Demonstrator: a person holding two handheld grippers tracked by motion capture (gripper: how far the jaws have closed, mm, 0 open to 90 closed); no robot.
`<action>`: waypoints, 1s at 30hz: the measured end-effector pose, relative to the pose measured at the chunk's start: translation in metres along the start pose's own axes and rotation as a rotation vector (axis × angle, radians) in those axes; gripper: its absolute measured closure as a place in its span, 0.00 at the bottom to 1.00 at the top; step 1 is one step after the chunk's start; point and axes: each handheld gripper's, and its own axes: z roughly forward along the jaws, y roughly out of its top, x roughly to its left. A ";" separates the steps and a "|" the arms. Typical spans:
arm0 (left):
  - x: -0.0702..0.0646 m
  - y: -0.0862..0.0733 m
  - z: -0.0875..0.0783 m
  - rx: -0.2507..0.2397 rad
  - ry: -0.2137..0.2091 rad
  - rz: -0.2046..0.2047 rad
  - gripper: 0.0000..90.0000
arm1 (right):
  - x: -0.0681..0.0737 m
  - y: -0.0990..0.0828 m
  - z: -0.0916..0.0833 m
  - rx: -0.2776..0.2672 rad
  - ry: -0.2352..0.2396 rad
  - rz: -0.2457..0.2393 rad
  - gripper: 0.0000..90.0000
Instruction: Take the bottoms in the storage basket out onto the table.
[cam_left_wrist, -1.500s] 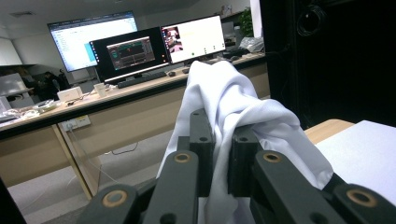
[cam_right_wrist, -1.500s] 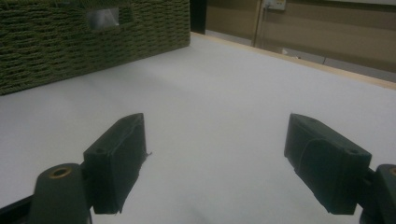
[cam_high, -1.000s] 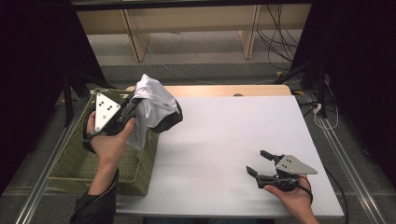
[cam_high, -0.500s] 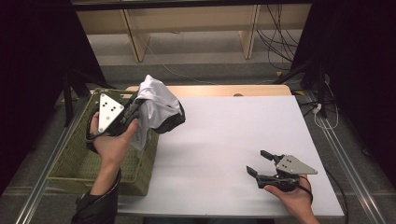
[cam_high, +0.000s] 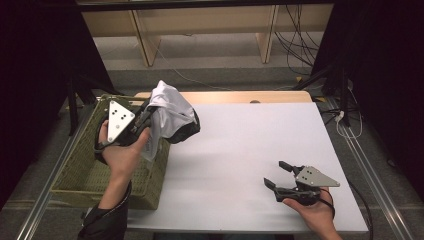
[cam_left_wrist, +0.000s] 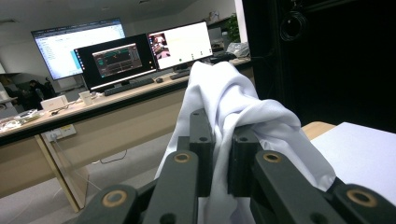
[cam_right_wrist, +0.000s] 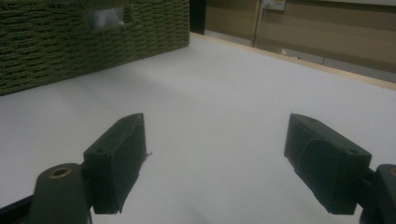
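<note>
The white cloth (cam_high: 170, 107) hangs bunched in the air at about ten o'clock of the table, over the near-right rim of the woven basket (cam_high: 80, 170) and the left edge of the white table (cam_high: 250, 150). A dark garment or lining (cam_high: 187, 131) shows beneath its folds; what it is cannot be told. The left gripper (cam_high: 145, 116) has its jaws pinched together on a fold of the cloth, which the left gripper view confirms: white fabric (cam_left_wrist: 243, 107) is squeezed between the two black jaws and drapes down on both sides.

The step in hand looks like lifting the cloth out of the basket to bring it over the table. The next move probably calls for carrying it toward the table's middle, at about three o'clock from the basket, and lowering it clear of the rim so no trailing fold snags.

The right gripper (cam_high: 275, 174) rests low at about five o'clock, jaws well apart with nothing between them, ready to take a second corner.
</note>
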 end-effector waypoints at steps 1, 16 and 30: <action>0.000 0.000 0.000 -0.001 -0.001 0.001 0.91 | 0.000 0.000 0.000 -0.004 0.003 0.004 0.24; -0.008 0.004 0.001 -0.028 -0.014 0.000 0.91 | 0.000 0.000 0.000 -0.001 0.003 0.003 0.24; -0.014 0.007 0.002 -0.042 -0.028 0.005 0.91 | 0.000 0.000 0.000 -0.001 0.002 0.004 0.24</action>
